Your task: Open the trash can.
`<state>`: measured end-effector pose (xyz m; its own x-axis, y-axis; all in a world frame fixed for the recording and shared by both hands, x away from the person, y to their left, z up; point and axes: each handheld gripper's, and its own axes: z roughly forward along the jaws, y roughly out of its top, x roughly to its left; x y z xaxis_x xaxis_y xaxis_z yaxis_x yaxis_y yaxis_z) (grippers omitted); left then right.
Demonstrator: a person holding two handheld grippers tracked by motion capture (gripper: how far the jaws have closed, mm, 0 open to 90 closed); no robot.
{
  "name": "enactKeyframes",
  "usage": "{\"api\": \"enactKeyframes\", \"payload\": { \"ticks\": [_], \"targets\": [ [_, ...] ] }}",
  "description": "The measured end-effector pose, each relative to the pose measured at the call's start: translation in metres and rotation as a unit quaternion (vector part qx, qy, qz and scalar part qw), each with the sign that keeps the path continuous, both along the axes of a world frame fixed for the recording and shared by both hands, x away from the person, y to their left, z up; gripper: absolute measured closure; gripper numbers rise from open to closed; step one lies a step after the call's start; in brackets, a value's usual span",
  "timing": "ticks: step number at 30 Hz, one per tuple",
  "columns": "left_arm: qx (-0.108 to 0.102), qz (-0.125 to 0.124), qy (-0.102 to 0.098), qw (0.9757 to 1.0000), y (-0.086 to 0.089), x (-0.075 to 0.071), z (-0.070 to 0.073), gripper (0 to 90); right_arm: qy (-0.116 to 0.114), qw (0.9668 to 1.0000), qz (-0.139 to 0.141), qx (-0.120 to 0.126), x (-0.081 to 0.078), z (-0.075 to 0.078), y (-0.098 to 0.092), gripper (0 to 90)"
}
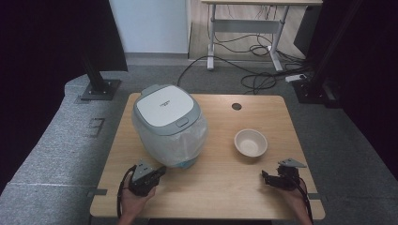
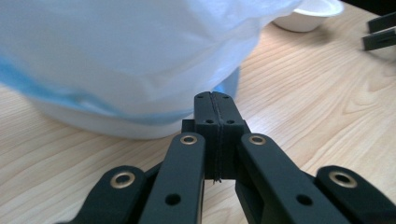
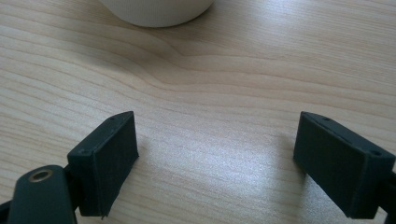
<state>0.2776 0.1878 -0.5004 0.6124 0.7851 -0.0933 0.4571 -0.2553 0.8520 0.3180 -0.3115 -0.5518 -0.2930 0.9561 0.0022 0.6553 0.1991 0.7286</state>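
Note:
A rice cooker [image 1: 164, 110] with a white and grey lid stands left of the table's middle, wrapped in a clear plastic bag [image 1: 187, 145]. A pale empty bowl [image 1: 250, 142] sits to its right. My left gripper [image 1: 161, 170] lies at the cooker's near side, jaws shut with nothing between them. In the left gripper view its tips [image 2: 213, 99] sit just in front of the plastic bag [image 2: 140, 51] and the cooker's base [image 2: 112, 126]. My right gripper [image 1: 265, 177] rests near the front right edge. It is open [image 3: 224, 156] over bare wood, with the bowl [image 3: 154, 9] just beyond.
The wooden table [image 1: 220, 187] has a round cable hole [image 1: 236, 106] at the back. Beyond it are grey carpet, loose cables [image 1: 256, 79] and a desk frame [image 1: 244, 28]. Black stand feet [image 1: 98, 89] flank the table. The right gripper's jaws [image 2: 380, 32] show at the left gripper view's far right.

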Motion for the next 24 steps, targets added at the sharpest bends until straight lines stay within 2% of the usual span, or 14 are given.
{"api": "enactKeyframes", "payload": {
  "ticks": [8, 14, 17, 20, 24],
  "targets": [
    [-0.003, -0.018, 0.008, 0.9998, -0.016, 0.009, 0.0, 90.0, 0.0, 1.0, -0.003, 0.0, 0.0, 0.0, 0.0, 12.8],
    [0.01, -0.025, 0.02, 0.9994, -0.03, 0.02, -0.006, 90.0, 0.0, 1.0, -0.004, 0.0, 0.001, 0.0, 0.0, 12.8],
    [0.003, -0.031, 0.025, 0.9992, -0.036, 0.023, -0.007, 90.0, 0.0, 1.0, -0.004, 0.0, 0.001, 0.0, 0.0, 12.8],
    [-0.001, -0.033, 0.026, 0.9991, -0.04, 0.025, -0.007, 90.0, 0.0, 1.0, -0.004, 0.0, 0.001, 0.0, 0.0, 12.8],
    [0.004, -0.033, 0.022, 0.9992, -0.048, 0.029, -0.01, 90.0, 0.0, 1.0, -0.004, 0.0, 0.001, 0.0, 0.0, 12.9]
  ]
}}
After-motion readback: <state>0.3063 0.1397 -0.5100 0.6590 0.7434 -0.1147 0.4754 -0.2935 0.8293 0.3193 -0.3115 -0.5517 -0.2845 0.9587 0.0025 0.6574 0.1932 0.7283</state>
